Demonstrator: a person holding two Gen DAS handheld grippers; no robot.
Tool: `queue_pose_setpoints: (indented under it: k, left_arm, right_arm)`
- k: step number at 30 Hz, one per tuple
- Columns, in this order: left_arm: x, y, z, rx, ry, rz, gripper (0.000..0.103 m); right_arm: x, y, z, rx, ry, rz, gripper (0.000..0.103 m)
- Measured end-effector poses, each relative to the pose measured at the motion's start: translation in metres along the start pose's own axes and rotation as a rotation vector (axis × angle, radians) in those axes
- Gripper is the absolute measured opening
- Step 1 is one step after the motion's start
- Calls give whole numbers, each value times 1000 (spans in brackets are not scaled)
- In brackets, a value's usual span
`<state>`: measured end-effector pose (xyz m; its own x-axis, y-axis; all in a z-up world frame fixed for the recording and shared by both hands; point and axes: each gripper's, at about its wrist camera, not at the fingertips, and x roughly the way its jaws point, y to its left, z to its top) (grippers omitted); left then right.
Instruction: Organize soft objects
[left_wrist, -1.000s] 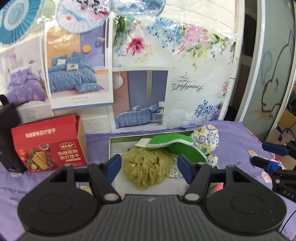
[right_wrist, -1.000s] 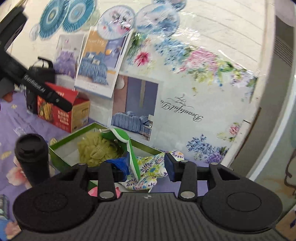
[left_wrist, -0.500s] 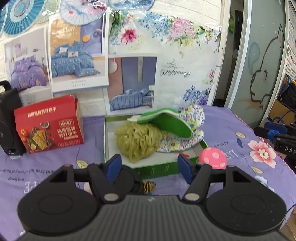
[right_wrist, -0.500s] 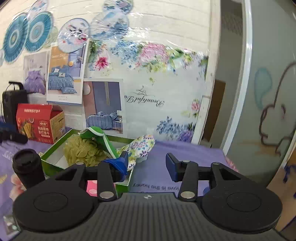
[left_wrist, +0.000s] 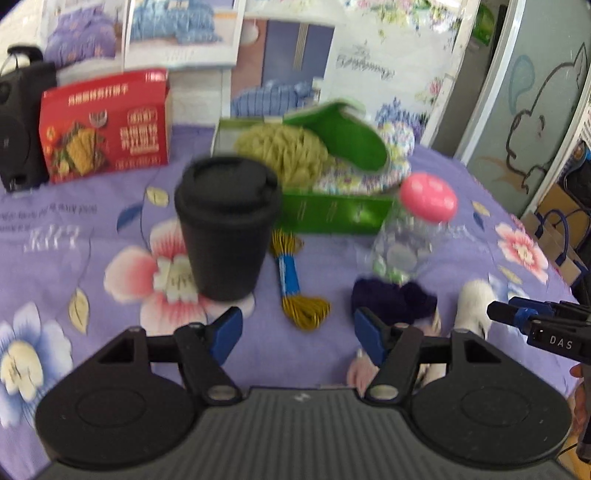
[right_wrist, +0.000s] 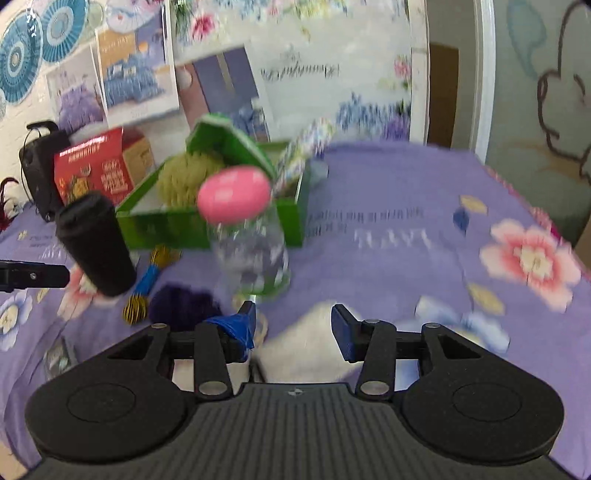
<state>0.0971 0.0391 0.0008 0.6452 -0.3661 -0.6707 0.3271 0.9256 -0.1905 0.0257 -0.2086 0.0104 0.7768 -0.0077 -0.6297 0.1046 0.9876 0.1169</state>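
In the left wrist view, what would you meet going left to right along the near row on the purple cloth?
Black lidded cup → yellow cord bundle with blue band → dark purple fuzzy item → white soft item.

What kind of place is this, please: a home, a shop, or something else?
Probably a staged room for recording household tasks, not a real home: a table under a purple floral cloth, bedding pictures taped to the wall, and assorted props such as a green box of soft items.

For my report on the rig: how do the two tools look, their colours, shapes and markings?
The left tool and the right tool both have a black ribbed body, two round black discs, black linkage arms with silver pivots, and blue pads on the fingers. White letters "DAS" mark the right tool's side.
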Motion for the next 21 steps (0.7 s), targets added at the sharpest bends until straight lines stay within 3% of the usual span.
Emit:
queue_pose_setpoints:
  k: [4,8,14,21]
  left_arm:
    - [3,9,-21,-18,97,-39,66]
    - [-9,15,-32,-26,102,-76,66]
    - [-20,-7,-41,89,95,-96,66]
    - [-28,-13,-65,209,130,-32,66]
  right_arm:
    - [-12,4,-30,64,40,-18,30]
    - [-22,8,-40,127,50,35,31]
    - [-24,29,-30,46,-2,54,32]
    - [-23,26,-49,40,51,64,32]
